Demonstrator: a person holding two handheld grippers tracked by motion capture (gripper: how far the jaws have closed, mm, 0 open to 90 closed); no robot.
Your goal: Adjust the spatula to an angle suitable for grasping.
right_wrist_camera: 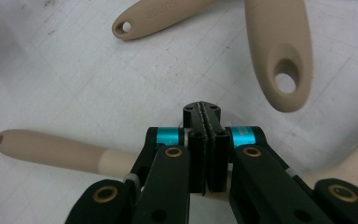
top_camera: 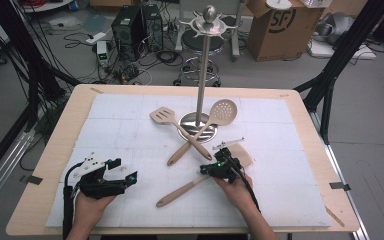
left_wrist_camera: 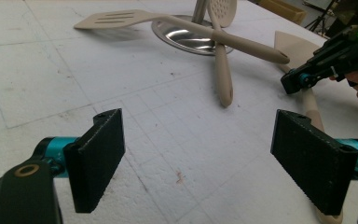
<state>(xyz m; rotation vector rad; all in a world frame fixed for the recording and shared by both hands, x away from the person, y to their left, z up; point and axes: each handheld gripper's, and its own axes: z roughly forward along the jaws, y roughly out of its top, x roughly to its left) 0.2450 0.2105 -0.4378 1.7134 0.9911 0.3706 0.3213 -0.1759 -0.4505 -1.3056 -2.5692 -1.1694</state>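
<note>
Nearest the person, the left gripper rested on the white mat at the near left, its jaws spread wide with nothing between them, pointing right and slightly away toward the utensils. The left hand held it low, well apart from all of them.

The right gripper lay closer to the work. Its jaws were pressed together, pad against pad, directly above the spatula, whose neck passed under the jaws in the right gripper view. Nothing was seen between the pads, so they seemed clenched on nothing rather than on the spatula, though the contact below the tips was hidden. The spatula's long axis ran from its handle end at the near left up and right to its flat blade, just beyond the right gripper. The right hand came in from the near edge, the gripper pointing left and across the handle. The right gripper was clearly the nearer one; a grasp would probably call for parting the jaws and straddling the neck crosswise.

Farther off, a turner and a skimmer lay crossed, both partly over the round base of the rack, which stood upright near the mat's far middle, its hooks bare.
</note>
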